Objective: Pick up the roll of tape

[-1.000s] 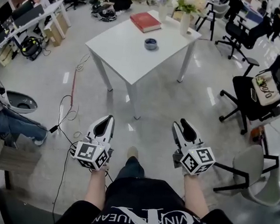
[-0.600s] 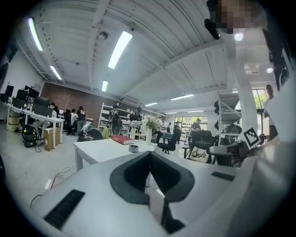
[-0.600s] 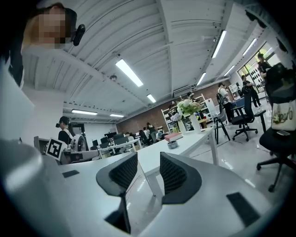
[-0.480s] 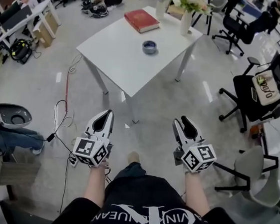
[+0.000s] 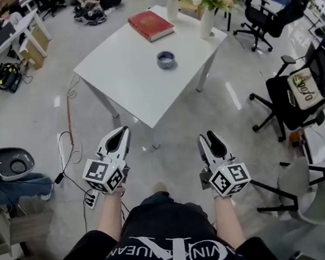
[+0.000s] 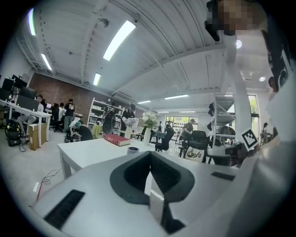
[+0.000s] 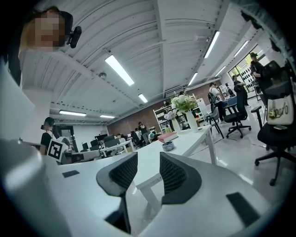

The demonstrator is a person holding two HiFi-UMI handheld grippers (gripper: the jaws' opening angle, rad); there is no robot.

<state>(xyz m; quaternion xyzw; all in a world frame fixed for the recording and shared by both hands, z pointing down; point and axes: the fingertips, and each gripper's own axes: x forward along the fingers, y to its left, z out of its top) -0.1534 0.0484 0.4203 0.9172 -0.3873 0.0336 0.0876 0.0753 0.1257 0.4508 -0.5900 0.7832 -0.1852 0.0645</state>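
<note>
The roll of tape [image 5: 166,59] is a small blue-grey ring lying flat on the white table [image 5: 128,76], near its middle. It also shows small and far off in the left gripper view [image 6: 133,149] and the right gripper view [image 7: 168,146]. Both grippers hang over the floor, well short of the table's near corner. My left gripper [image 5: 123,134] has its jaws together and holds nothing [image 6: 150,155]. My right gripper [image 5: 210,139] is empty, with a gap between its pads [image 7: 148,165].
A red book [image 5: 150,25] and a vase of flowers [image 5: 207,20] stand at the table's far end. Black office chairs [image 5: 294,101] and a grey chair [image 5: 309,196] are on the right. Cables [image 5: 68,139] trail on the floor at left. People sit at the far left.
The table and the tape have slid left and slightly nearer in the head view as the person steps forward. Both grippers keep their pose and jaw state.
</note>
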